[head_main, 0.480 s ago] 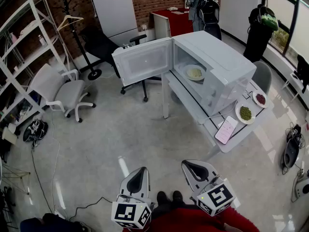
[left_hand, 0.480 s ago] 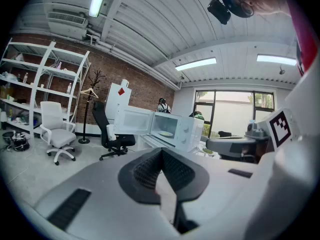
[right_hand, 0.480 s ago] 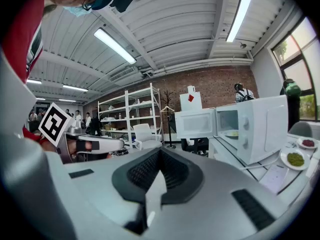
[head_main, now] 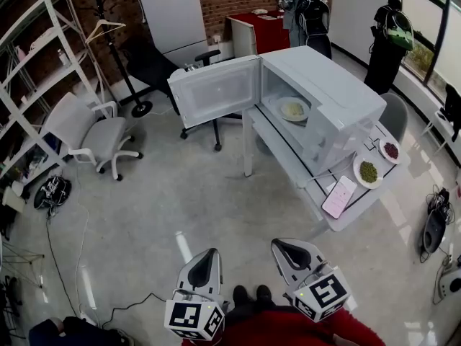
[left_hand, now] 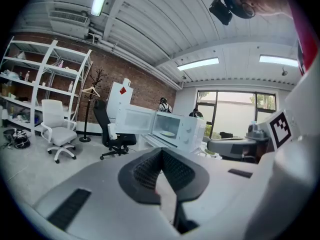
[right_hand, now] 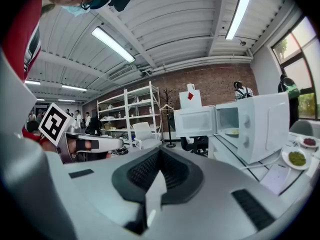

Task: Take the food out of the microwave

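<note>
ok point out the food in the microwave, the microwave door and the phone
food (head_main: 293, 109), head view, its middle
microwave door (head_main: 216, 91), head view, inner face
phone (head_main: 339, 196), head view, its middle

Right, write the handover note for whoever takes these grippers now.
Left gripper: shut, empty, held low, well short of the microwave.
Right gripper: same.
Microwave door stands open; the plate of food sits inside.
Done: door open. Left: step up, grip the plate, lift it out, probably onto the table.
</note>
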